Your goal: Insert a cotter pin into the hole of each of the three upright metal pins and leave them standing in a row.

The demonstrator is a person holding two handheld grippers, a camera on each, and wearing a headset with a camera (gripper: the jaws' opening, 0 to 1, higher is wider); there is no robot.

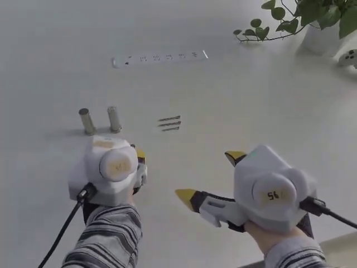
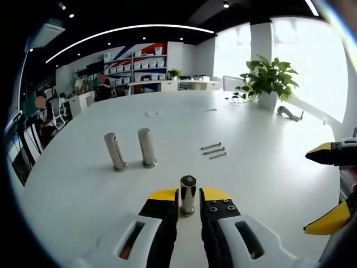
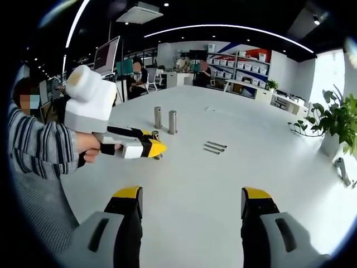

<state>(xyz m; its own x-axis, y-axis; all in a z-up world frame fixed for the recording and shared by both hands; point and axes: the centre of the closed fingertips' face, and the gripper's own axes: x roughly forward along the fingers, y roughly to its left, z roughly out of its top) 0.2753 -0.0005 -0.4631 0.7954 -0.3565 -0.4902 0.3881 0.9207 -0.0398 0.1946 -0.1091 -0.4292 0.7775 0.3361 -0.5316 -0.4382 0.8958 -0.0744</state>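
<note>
At the far right of the white table (image 1: 251, 95) stands a white pot (image 1: 322, 38), and a green plant (image 1: 312, 11) grows in it. The head view shows two metal pins (image 1: 87, 121) upright and side by side on the left part of the table. The left gripper (image 1: 140, 155) is just in front of them, and its white body covers what is between the jaws. The left gripper view shows this place: the jaws are clenched on a third metal pin (image 2: 188, 187), which stands upright on the table, nearer than the other two. To the right of the pins, three cotter pins (image 1: 169, 123) lie close together on the bare table, apart from both grippers. Further away lies a white power strip (image 1: 159, 57). On the right, the right gripper (image 1: 210, 176) has its jaws spread wide and holds nothing. Its own view shows the left gripper from the side, held by a hand with a striped sleeve (image 3: 39, 148).
</note>
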